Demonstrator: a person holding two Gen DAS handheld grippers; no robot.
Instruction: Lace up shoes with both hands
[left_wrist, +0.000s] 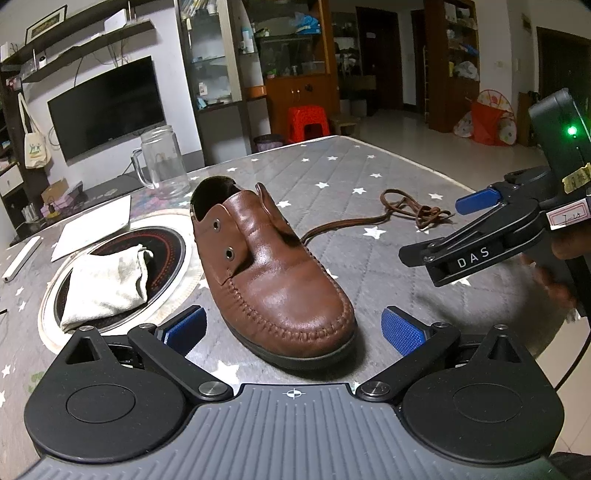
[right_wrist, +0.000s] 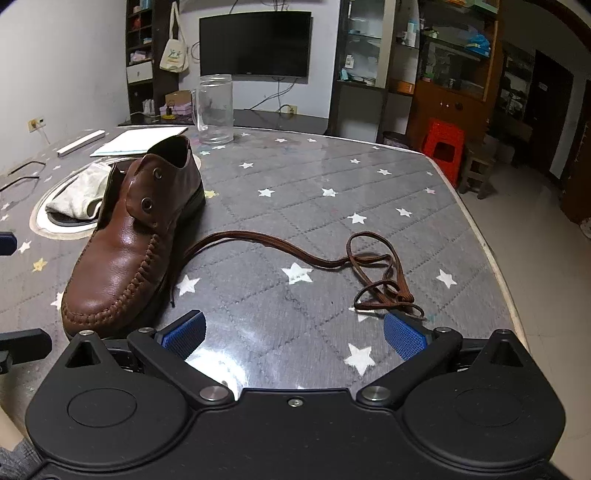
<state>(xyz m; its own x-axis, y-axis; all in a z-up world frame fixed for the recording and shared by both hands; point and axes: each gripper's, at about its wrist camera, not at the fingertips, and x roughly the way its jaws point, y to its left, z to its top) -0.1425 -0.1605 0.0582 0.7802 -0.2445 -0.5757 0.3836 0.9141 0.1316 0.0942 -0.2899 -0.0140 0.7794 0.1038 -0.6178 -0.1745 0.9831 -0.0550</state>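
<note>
The left gripper (left_wrist: 293, 328) is hovering low over the table w/ its blue pads (left_wrist: 184, 330) spread wide and holding nothing; the toe of the brown leather shoe (left_wrist: 273, 273) is sitting just in front, between the two pads. The right gripper (right_wrist: 293, 330) is also standing w/ pads (right_wrist: 404, 336) wide apart and empty, above the tabletop; in the left wrist view it is showing at the right side (left_wrist: 436, 240), held by a hand (left_wrist: 554, 273), approx. beside the shoe. The shoe is standing upright on the grey star-pattern table cover (right_wrist: 295, 184), its eyelets (left_wrist: 230, 253) unlaced. The brown shoelace (right_wrist: 373, 273) is lying loose on the cover to the right of the shoe, one end near the sole, the other end tangled in loops just by the right gripper's right pad. Behind the shoe, a crumpled white cloth (left_wrist: 107, 280) is lying on a round cooktop inset (left_wrist: 173, 240), and a clear glass mug (left_wrist: 160, 162) is standing farther back.
</note>
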